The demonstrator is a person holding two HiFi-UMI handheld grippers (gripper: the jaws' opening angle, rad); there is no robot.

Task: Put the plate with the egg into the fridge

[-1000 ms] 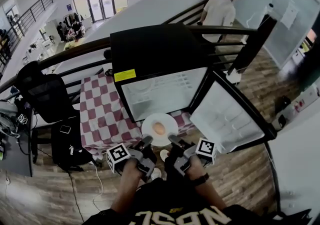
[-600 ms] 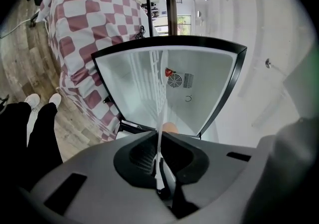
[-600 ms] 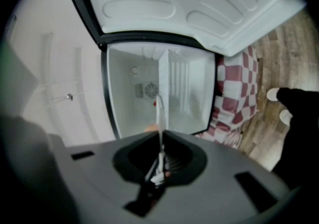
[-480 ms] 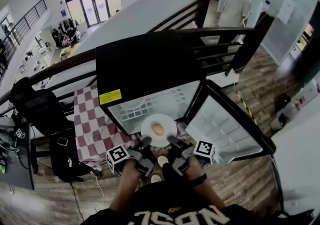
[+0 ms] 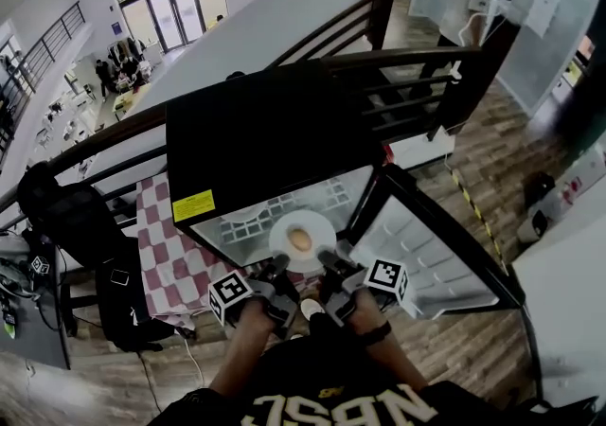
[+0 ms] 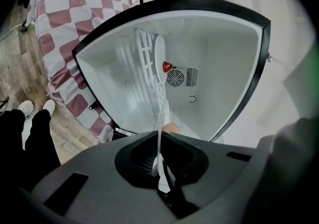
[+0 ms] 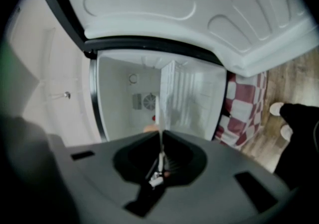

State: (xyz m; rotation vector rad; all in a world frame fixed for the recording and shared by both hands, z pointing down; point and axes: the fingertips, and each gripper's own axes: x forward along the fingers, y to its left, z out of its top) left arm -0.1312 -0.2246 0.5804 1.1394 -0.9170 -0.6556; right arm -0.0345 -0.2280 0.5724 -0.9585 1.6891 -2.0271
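Plate flat, egg on top; left gripper, right gripper jaws pinch near rim.

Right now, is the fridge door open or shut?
Open. The door stands wide at the right of the head view, white lining showing, and the fridge's white inside and wire shelf are exposed.
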